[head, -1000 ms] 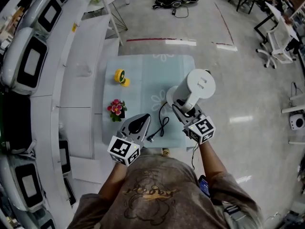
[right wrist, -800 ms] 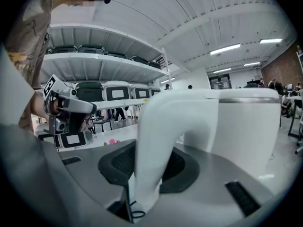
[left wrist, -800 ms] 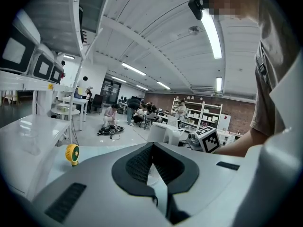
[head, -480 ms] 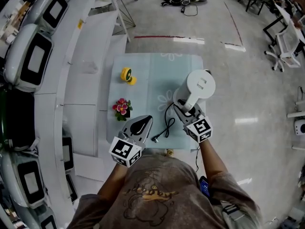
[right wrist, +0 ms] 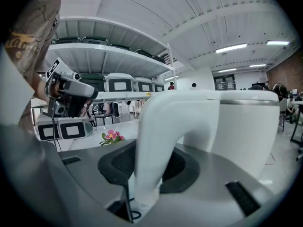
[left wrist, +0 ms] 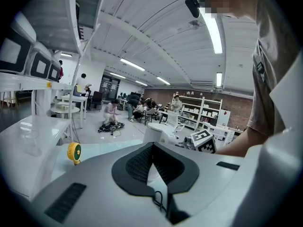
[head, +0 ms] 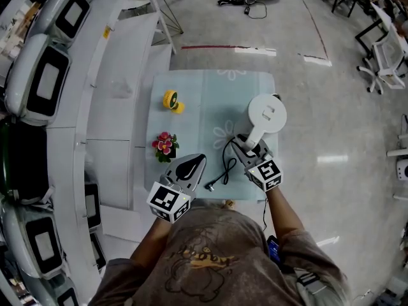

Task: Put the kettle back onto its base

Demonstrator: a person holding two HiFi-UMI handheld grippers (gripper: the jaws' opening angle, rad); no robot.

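Note:
The white kettle (head: 266, 112) stands upright over the right half of the pale blue table (head: 197, 101), and its base is hidden under it; I cannot tell if it rests there. My right gripper (head: 250, 146) is shut on the kettle's curved handle (right wrist: 161, 126), which fills the gap between its black pads (right wrist: 118, 162). The kettle body (right wrist: 244, 126) rises just beyond them. A black power cord (head: 222, 166) runs from under the kettle toward the table's near edge. My left gripper (head: 189, 166) hovers at the near edge, shut and holding nothing, its tip (left wrist: 152, 148) aimed across the table.
A yellow round object (head: 170, 99) lies at the table's far left and a small pink flower pot (head: 163, 145) at the near left. White shelving with screened units (head: 44, 75) runs along the left. Grey floor lies to the right and beyond.
The kettle has come down toward the table with my right gripper still on its handle. The left gripper has stayed where it was.

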